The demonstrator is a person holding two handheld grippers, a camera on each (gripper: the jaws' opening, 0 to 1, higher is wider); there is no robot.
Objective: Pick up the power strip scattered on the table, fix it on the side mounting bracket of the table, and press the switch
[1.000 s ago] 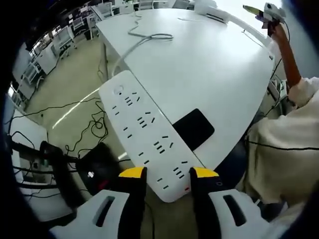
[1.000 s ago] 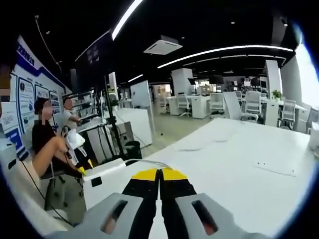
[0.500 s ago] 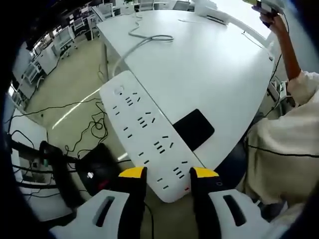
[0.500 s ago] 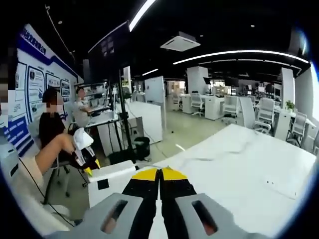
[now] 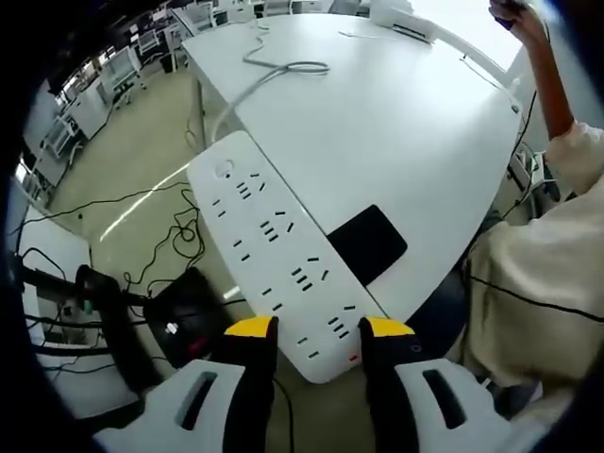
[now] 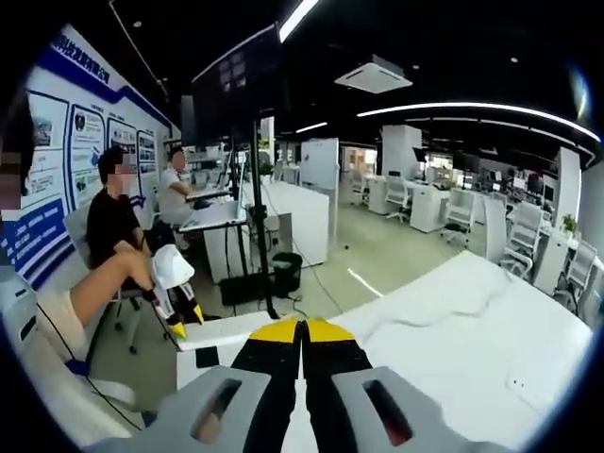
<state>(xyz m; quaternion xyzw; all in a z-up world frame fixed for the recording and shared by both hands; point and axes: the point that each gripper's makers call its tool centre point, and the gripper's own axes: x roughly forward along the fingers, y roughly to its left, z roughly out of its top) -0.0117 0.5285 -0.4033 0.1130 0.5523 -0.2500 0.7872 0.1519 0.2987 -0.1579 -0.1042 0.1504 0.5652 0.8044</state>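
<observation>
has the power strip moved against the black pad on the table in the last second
No. The power strip lies the same against the black pad and the table edge, with the left hand-held gripper at its end.

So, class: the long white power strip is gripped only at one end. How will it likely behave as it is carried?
The power strip looks like a rigid plastic bar, so it probably won't sag. The left gripper holds only its near end, so it may pivot or slip. Its cable trails across the table and will likely drag.

The yellow-tipped black right claw point(image 6: 303, 330) sits closed at lower centre, above the wide white desk point(image 6: 472, 330); two seated people at left.
</observation>
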